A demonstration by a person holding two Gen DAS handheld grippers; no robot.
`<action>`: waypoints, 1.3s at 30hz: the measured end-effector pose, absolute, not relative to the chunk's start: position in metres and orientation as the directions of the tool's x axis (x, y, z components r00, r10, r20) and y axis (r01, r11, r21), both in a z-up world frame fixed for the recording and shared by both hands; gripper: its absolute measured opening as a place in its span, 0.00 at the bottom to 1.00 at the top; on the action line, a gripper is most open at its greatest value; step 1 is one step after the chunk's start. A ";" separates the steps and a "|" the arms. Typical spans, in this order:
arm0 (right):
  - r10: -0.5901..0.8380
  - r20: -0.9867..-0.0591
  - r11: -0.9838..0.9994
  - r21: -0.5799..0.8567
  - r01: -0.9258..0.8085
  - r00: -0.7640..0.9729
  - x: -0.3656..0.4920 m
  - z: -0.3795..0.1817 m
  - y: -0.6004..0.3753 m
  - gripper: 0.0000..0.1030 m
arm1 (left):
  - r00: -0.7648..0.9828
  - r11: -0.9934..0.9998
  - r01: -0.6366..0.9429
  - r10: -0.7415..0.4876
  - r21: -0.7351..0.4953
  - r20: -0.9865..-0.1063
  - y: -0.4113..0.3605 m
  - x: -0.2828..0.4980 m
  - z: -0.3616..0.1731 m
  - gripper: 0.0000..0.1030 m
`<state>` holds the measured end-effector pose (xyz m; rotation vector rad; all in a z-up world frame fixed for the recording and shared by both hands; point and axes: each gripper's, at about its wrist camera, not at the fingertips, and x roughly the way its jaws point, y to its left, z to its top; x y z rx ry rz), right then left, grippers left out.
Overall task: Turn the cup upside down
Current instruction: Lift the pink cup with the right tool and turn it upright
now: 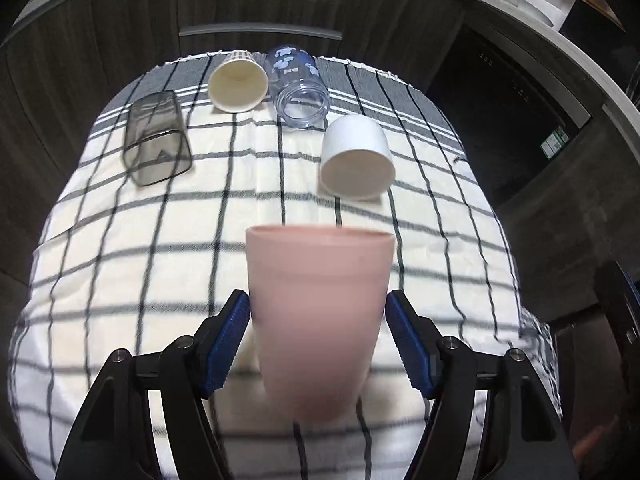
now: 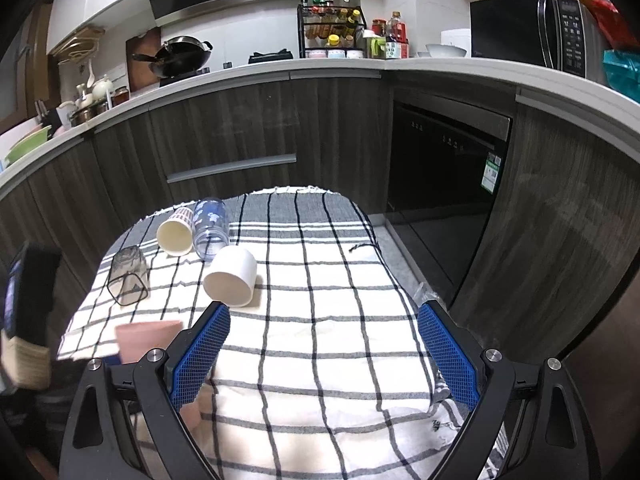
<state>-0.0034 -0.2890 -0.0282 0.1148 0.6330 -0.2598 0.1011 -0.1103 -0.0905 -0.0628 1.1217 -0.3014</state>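
A pink cup stands upright, mouth up, on the checked cloth between the blue pads of my left gripper. A narrow gap shows on each side of the cup, so the gripper is open around it. The image is blurred there. In the right wrist view the pink cup shows at the lower left, partly behind my left finger. My right gripper is open and empty above the cloth.
Several cups lie on their sides at the far end: a white cup, a clear blue-printed tumbler, a cream paper cup and a smoky grey glass. Dark kitchen cabinets and a dishwasher stand beyond the table.
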 end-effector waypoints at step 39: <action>-0.103 -0.692 0.969 0.093 0.230 0.715 0.043 -0.105 -0.171 0.88 | 0.690 0.976 -0.129 -0.038 -0.175 -0.723 0.067 0.033 -0.068 0.92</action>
